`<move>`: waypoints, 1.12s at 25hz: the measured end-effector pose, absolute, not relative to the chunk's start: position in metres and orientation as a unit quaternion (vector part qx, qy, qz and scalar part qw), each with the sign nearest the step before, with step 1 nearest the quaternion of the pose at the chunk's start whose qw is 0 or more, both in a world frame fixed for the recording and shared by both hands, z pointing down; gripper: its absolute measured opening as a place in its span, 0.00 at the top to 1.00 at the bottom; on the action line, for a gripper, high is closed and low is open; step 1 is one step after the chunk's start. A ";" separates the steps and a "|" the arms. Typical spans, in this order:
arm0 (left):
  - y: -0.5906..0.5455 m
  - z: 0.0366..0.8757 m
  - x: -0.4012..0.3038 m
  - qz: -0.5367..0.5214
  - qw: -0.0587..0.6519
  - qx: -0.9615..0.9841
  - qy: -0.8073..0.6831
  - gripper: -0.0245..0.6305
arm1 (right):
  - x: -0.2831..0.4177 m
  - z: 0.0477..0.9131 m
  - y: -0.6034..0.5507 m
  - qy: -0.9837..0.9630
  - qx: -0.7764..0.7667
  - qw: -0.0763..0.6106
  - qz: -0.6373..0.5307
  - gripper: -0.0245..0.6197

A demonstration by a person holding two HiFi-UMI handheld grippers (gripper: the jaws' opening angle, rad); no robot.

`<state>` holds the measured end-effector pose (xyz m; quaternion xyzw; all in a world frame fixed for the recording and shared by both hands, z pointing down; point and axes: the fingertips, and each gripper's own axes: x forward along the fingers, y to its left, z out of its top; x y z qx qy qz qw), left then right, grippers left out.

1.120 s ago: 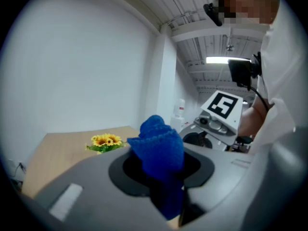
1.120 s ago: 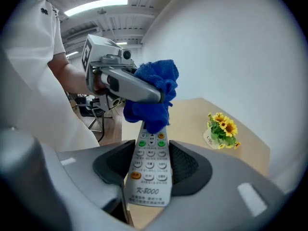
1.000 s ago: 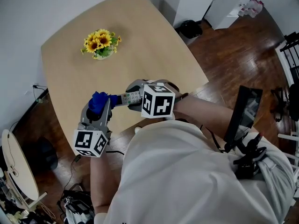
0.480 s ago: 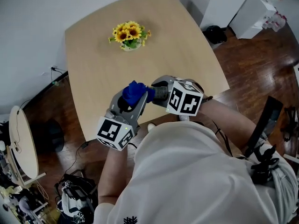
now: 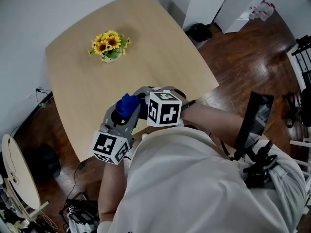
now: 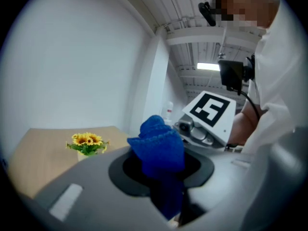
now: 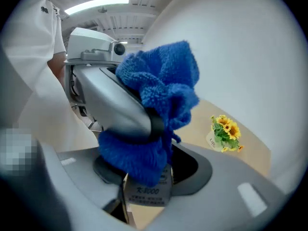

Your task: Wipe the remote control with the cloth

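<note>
Head view: the blue cloth [image 5: 127, 106], clamped in the left tongs [image 5: 124, 114], has slid along above the counter [image 5: 160, 47] right up to the right tongs [image 5: 145, 100], so a wiping stroke looks underway. Left gripper view: those tongs grip the cloth tight. Right gripper view: the right tongs pinch the remote control [image 7: 152, 192], with the cloth pressed over it.

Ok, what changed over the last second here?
The left gripper carried the blue cloth along the remote control toward the right gripper. The stretch of remote that showed between them in the head view is now covered. Nothing was taken or let go: left stays shut on the cloth, right on the remote. The sunflowers sit unmoved on the table.
</note>
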<state>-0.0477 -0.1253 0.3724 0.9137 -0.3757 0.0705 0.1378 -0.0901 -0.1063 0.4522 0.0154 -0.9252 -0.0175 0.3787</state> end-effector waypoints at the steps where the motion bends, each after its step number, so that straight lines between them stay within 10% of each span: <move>1: -0.125 0.373 -0.053 0.073 0.137 0.911 -0.381 0.74 | -0.089 0.452 -0.106 -0.925 0.017 0.379 -0.017 0.62; 28: -0.110 0.346 -0.104 0.037 0.129 0.890 -0.436 0.74 | -0.071 0.448 -0.102 -0.925 0.037 0.379 -0.015 0.62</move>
